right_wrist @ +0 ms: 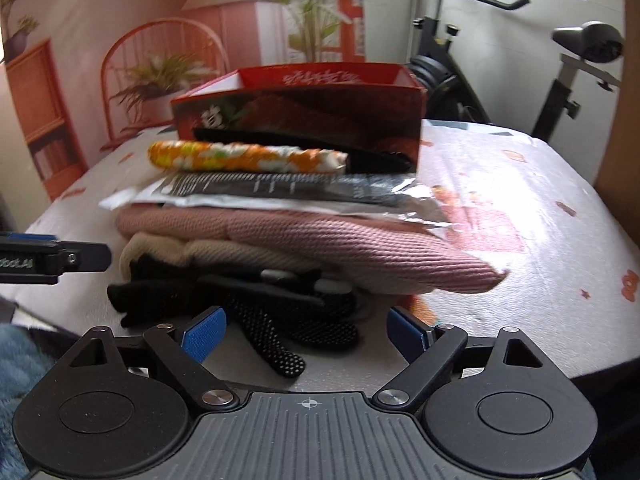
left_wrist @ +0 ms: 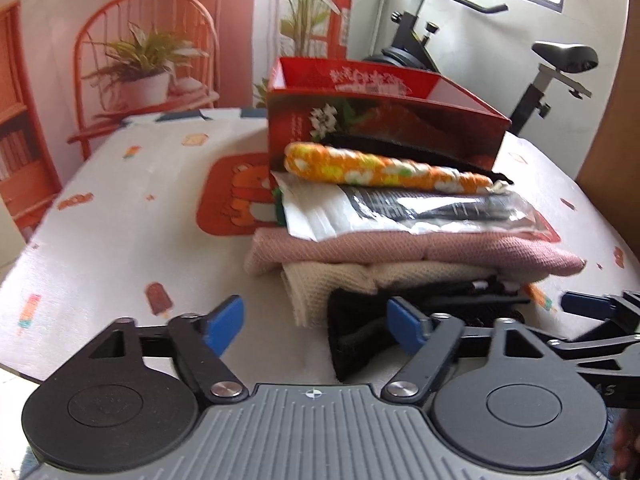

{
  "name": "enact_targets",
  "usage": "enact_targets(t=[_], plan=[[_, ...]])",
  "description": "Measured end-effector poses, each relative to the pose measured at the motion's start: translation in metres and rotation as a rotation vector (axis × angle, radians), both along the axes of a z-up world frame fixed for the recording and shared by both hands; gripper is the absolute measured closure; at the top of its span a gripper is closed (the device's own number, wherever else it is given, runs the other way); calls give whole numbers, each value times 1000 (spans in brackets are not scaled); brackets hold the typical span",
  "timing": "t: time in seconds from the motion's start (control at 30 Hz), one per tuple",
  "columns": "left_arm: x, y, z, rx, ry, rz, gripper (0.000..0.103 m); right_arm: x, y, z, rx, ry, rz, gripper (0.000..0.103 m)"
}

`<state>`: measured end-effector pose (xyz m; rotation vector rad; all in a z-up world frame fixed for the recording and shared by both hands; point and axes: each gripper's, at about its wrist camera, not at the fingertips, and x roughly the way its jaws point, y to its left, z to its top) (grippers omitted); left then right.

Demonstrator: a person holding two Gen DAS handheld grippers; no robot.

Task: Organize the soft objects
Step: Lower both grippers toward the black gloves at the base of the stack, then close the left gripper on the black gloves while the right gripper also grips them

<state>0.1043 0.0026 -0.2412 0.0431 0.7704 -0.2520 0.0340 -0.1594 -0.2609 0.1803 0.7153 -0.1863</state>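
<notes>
left hand-held gripper (left_wrist: 316, 326): jaws apart, nothing clamped; near edge of the black fabric sits between the blue pads, right pad just beside it, contact unclear
right hand-held gripper (right_wrist: 308, 330): jaws apart, nothing pinched; the dotted black glove (right_wrist: 276, 344) lies between the pads, no pad pressing it
soft pile: mid-desk, near side of the red box; top to bottom pink knit cloth (left_wrist: 400, 250), cream knit cloth (left_wrist: 320, 280), black fabric (left_wrist: 360, 332) lowest and nearest
on top of pile: silver-black plastic packet (left_wrist: 420, 212)
far side of pile: orange floral roll (left_wrist: 384, 168) lying across, black strip (left_wrist: 420, 152) behind it, both against the box wall
red box (left_wrist: 380, 120): open top, upright, directly beyond the pile
desk (left_wrist: 120, 220): white cover with ice-lolly prints, orange bear patch left of the pile
in the way: packet and roll cover the knits from above; box blocks the far side
background: exercise bike (left_wrist: 540, 72) far right, orange chair backdrop (left_wrist: 140, 60) far left
left gripper's arm (right_wrist: 52, 258): seen at left edge of right view, beside pile
</notes>
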Motion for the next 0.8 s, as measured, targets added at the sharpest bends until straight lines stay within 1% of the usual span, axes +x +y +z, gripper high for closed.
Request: enact_targets(t=[0.07, 0.13, 0.17, 0.27, 0.57, 0.7, 0.8], plan=[[3, -2, -5, -7, 15, -22, 38, 4, 3, -4, -1, 7, 23, 17], [3, -5, -10, -8, 29, -40, 44, 8, 7, -9, -7, 15, 47, 16], [4, -6, -13, -12, 42, -48, 45, 10, 9, -11, -13, 22, 56, 13], [8, -5, -21, -48, 77, -71, 47, 14, 12, -17, -28, 38, 80, 12], [20, -11, -39, -38, 164, -85, 48, 31, 0, -29, -44, 54, 64, 12], [25, -10, -43, -29, 156, -64, 48, 38, -2, -31, -49, 50, 87, 12], [26, -10, -43, -30, 149, -65, 51, 44, -5, -30, -71, 45, 101, 9]])
